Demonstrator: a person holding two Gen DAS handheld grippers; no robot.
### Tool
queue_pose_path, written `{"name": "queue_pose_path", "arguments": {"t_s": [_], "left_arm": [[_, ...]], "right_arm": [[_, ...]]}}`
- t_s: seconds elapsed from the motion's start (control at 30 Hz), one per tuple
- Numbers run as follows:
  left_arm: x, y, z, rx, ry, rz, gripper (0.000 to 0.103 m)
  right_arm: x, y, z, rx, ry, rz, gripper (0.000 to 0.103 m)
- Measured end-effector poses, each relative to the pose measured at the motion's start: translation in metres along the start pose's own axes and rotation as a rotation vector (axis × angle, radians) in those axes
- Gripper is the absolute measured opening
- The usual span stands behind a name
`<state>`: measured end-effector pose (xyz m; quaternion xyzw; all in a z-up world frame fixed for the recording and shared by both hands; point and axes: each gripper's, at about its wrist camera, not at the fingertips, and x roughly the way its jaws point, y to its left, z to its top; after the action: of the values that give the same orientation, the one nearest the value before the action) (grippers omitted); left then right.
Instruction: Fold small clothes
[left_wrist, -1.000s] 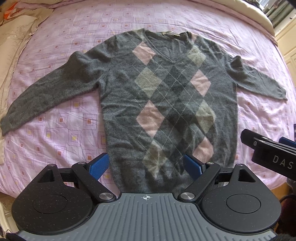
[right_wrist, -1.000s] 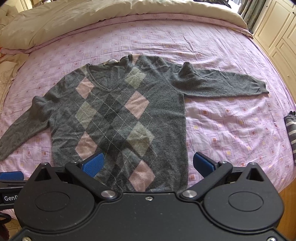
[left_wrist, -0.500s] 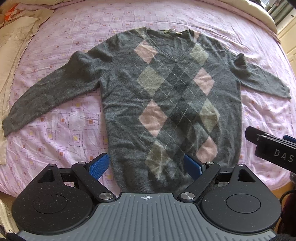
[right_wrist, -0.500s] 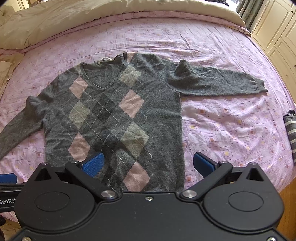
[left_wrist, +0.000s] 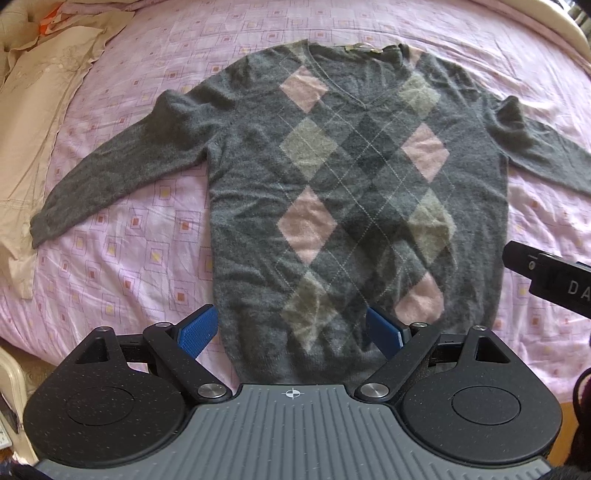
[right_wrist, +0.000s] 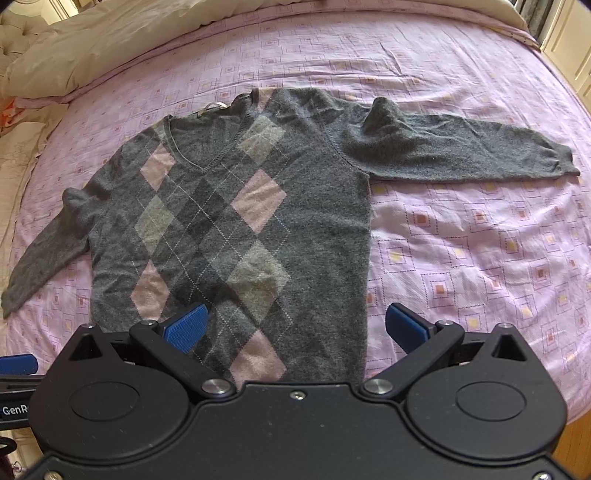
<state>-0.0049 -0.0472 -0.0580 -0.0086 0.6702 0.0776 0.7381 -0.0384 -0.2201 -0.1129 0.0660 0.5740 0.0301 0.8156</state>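
A grey V-neck sweater (left_wrist: 354, 206) (right_wrist: 240, 221) with pink and pale green argyle diamonds lies flat, front up, on the bed, both sleeves spread out sideways. My left gripper (left_wrist: 291, 330) hovers open over the sweater's hem, nearer its left corner, nothing between its blue pads. My right gripper (right_wrist: 297, 326) is open too, above the hem's right part, its right pad past the sweater's side edge. The right gripper's black body (left_wrist: 550, 277) shows at the right of the left wrist view.
The pink patterned bedsheet (right_wrist: 461, 240) covers the bed. A beige duvet (right_wrist: 110, 40) is bunched at the head and another beige cloth (left_wrist: 33, 122) lies along the left side. Cream cupboard doors (right_wrist: 569, 48) stand at the far right.
Both grippers have moved forward and lower toward the sweater, which now looks larger in both views. Both stay open.
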Motion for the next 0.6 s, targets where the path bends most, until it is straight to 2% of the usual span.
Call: {"name": "queue_pose_path", "arguments": {"t_s": [0.03, 0.33, 0.4, 0.5, 0.6], "left_arm": [[0.001, -0.004, 0.000, -0.006, 0.006, 0.004, 0.084], [-0.003, -0.033, 0.002, -0.036, 0.009, 0.069, 0.084], [-0.003, -0.039, 0.003, -0.044, 0.009, 0.070, 0.084], [-0.003, -0.049, 0.004, -0.047, 0.003, 0.066, 0.083], [-0.005, -0.059, 0.003, -0.048, -0.017, 0.032, 0.076]], "right_arm": [[0.002, -0.005, 0.001, -0.001, 0.004, 0.008, 0.102], [0.009, -0.051, 0.006, 0.041, 0.036, 0.088, 0.102], [0.008, -0.060, 0.008, 0.041, 0.027, 0.125, 0.096], [0.010, -0.079, 0.010, 0.062, -0.008, 0.243, 0.093], [0.018, -0.106, 0.013, 0.109, -0.027, 0.355, 0.093]]}}
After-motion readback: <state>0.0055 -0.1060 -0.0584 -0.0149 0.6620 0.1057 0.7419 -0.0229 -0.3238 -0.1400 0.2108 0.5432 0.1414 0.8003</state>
